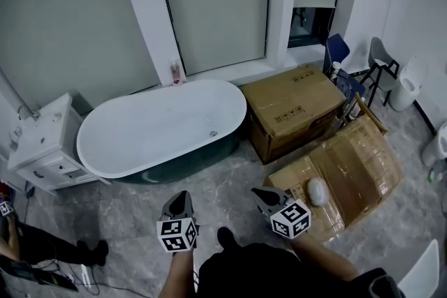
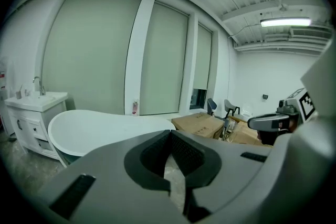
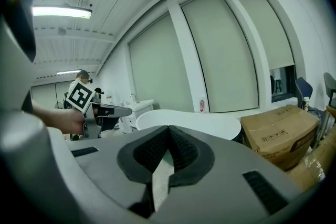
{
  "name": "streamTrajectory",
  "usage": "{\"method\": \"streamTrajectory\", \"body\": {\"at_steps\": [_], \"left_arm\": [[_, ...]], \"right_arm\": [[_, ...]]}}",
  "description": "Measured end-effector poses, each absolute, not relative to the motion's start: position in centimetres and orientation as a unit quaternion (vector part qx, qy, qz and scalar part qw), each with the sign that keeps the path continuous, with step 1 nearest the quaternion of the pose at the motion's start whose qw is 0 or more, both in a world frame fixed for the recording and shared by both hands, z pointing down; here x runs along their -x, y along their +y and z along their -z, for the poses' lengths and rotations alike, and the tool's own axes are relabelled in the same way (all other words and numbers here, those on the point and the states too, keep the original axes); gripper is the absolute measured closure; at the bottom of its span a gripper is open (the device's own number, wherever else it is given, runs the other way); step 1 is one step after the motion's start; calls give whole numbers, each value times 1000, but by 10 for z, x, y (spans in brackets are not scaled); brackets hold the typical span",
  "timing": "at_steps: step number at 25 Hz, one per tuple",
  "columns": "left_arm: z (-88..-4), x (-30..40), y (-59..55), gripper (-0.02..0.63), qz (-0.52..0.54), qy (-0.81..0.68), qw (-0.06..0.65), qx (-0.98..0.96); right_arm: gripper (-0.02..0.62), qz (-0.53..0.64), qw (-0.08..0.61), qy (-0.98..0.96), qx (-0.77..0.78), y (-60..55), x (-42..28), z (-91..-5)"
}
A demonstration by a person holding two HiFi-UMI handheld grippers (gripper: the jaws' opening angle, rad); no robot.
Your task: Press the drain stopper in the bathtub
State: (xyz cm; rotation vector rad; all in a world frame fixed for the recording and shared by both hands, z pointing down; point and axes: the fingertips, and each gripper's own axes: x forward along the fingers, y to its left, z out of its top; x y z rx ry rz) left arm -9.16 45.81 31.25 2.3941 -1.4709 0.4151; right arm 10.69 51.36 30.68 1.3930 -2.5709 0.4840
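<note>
Drain stopper (image 1: 214, 133), small round metal button in white oval bathtub (image 1: 140, 139), well away; left gripper (image 1: 180, 197) and right gripper (image 1: 262, 193) pressed together, empty; I'd close in, push straight down.

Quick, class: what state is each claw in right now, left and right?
Left claw: closed, holding nothing.
Right claw: closed, holding nothing.

The grey marbled floor (image 1: 230, 199) is carrying a white tub (image 1: 154, 132) that is standing by the window wall. A white vanity (image 1: 42, 146) is sitting just beside the tub's left end, and a closed cardboard box (image 1: 293, 108) is standing just beside its right end. Flattened cardboard (image 1: 356, 171) is lying near that box, and chairs (image 1: 380, 59) are standing in the far right corner.
</note>
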Motion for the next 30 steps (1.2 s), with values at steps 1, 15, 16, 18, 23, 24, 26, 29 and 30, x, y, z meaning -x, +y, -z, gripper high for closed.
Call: {"method": "streamTrajectory", "body": {"at_steps": [1, 15, 16, 18, 23, 24, 26, 29, 30], "left_arm": [[-313, 95, 443, 594, -145, -512, 149, -834], [-329, 149, 310, 594, -163, -510, 156, -830], [-332, 149, 303, 594, -168, -507, 158, -830], [-340, 145, 289, 594, -177, -503, 164, -830], [-367, 135, 243, 594, -192, -509, 191, -817], [-371, 133, 231, 594, -194, -514, 195, -812], [-377, 129, 202, 594, -199, -523, 201, -804], [-377, 115, 156, 594, -204, -527, 208, -798], [-375, 109, 141, 594, -205, -526, 208, -799]], "right_arm": [[581, -163, 90, -864, -468, 500, -104, -308], [581, -179, 100, -877, -434, 348, -21, -329], [581, -183, 99, -878, -432, 339, -18, -332], [581, -192, 98, -879, -426, 322, -16, -338], [581, -217, 98, -878, -416, 267, -30, -361], [581, -221, 99, -878, -412, 254, -34, -366], [581, -225, 107, -882, -401, 222, -39, -372], [581, -222, 123, -889, -381, 173, -45, -375], [581, -220, 128, -892, -373, 158, -46, -376]]}}
